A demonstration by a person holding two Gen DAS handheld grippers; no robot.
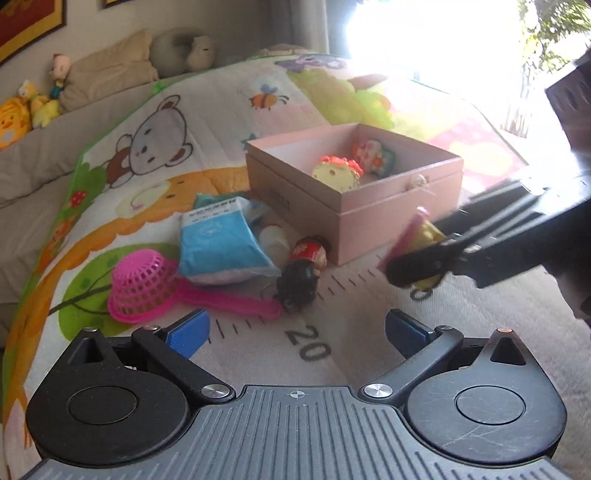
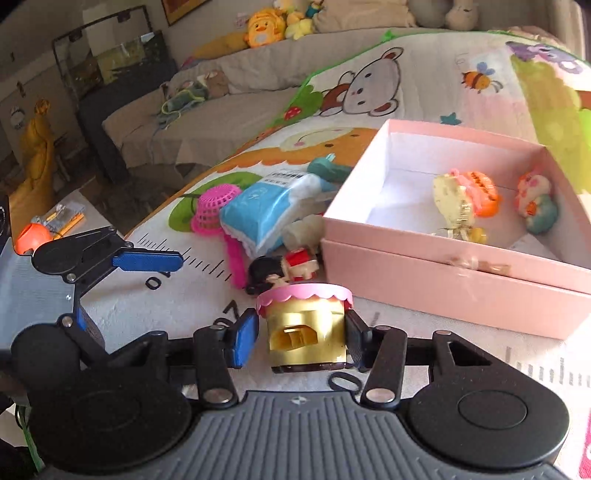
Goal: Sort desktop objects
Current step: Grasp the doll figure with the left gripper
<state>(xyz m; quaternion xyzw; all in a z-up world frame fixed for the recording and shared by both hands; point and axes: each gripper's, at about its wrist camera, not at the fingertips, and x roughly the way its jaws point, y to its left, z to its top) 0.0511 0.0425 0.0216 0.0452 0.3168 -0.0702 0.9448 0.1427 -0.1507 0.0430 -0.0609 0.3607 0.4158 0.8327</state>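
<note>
Cake-shaped toy (image 2: 306,325) sits clenched in your right claw (image 2: 301,338), tilted down near the pink box (image 2: 443,280); your left claw (image 1: 295,332) hovers released.

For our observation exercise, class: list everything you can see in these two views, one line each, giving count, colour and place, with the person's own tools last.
Box: one, pink, open, on the play mat.
Toys in box: two; cream and orange one, pink and teal one by the far wall.
Toy house: one, yellow with pink scalloped roof, between the right claw's pads.
Doll: one, black hair, red dress, lying by the box's near corner.
Packet: one, blue and white, left of the box.
Strainer: one, pink, left of the packet.
Play mat: one, cartoon animals.
Plush toys: several, mostly yellow, behind.
Left claw: open, empty.
Right claw: closed on the toy house.
</note>
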